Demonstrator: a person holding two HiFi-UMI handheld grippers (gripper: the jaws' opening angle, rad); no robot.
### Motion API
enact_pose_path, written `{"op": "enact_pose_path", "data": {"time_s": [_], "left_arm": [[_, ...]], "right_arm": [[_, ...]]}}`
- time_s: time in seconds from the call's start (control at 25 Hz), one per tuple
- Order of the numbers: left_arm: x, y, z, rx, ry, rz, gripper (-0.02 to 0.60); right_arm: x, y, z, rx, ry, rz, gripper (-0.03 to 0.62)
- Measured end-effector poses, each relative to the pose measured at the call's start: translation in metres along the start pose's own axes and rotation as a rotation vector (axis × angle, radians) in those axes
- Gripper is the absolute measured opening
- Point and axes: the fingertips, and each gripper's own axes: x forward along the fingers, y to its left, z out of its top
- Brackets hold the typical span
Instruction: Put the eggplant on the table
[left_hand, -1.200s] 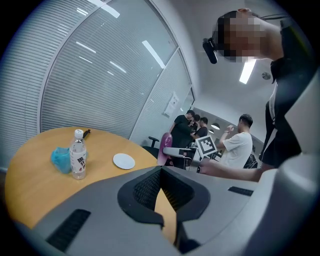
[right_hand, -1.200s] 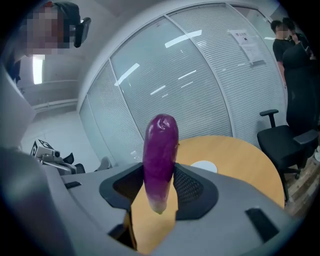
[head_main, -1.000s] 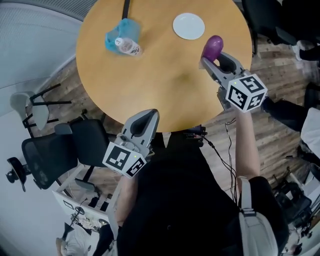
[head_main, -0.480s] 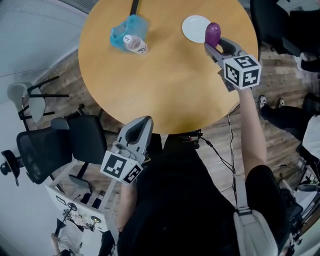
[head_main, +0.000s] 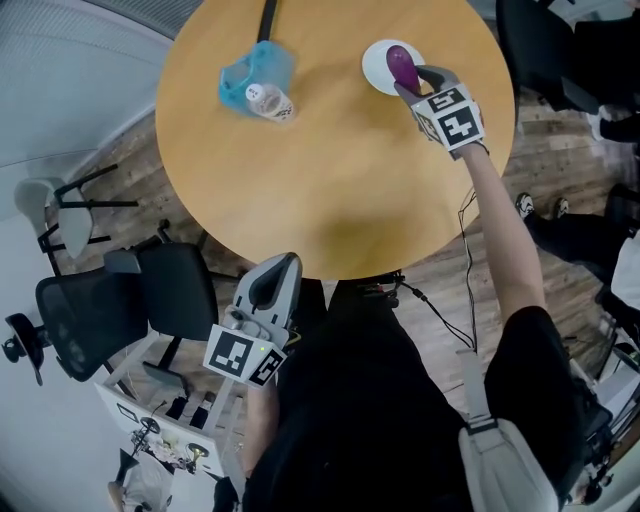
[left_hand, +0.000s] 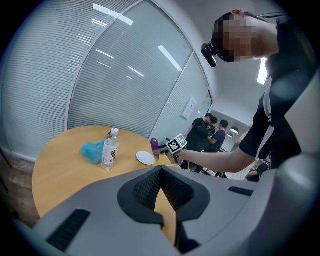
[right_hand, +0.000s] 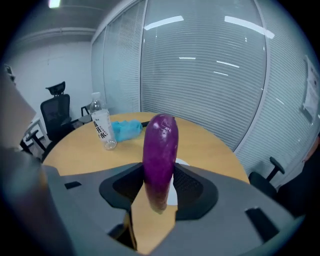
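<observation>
The purple eggplant (head_main: 402, 66) stands upright between the jaws of my right gripper (head_main: 409, 82), which is shut on it. It hangs over the white plate (head_main: 377, 60) at the far right of the round wooden table (head_main: 330, 180). In the right gripper view the eggplant (right_hand: 160, 150) fills the gap of the gripper (right_hand: 159, 186), with a strip of plate (right_hand: 172, 194) behind it. My left gripper (head_main: 283, 264) hovers by the table's near edge, shut and holding nothing. The left gripper view shows its jaws (left_hand: 161, 172) closed, with the eggplant (left_hand: 154, 145) far off.
A water bottle (head_main: 266, 100) lies against a blue cloth (head_main: 244, 72) at the far left of the table. Black office chairs (head_main: 95, 310) stand left of the table, another chair (head_main: 540, 45) at the far right. People (left_hand: 210, 132) stand beyond the table.
My right gripper carried the eggplant away across the table, rolled and sank until it hung over the white plate. The left gripper drew back a little toward the body.
</observation>
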Motion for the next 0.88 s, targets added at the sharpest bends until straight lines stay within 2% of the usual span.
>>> {"op": "enact_pose_path", "data": {"time_s": [0.28,0.88], "left_arm": [[-0.004,0.001,-0.002,0.0,0.005,0.021,0.011],[-0.01,0.012,0.0,-0.011,-0.007,0.063,0.011]], "right_arm": [[0.033,-0.005,-0.006,-0.277,0.114,-0.078,0.193],[0.08,-0.023,-0.034,-0.754,0.323,-0.214,0.195]]}}
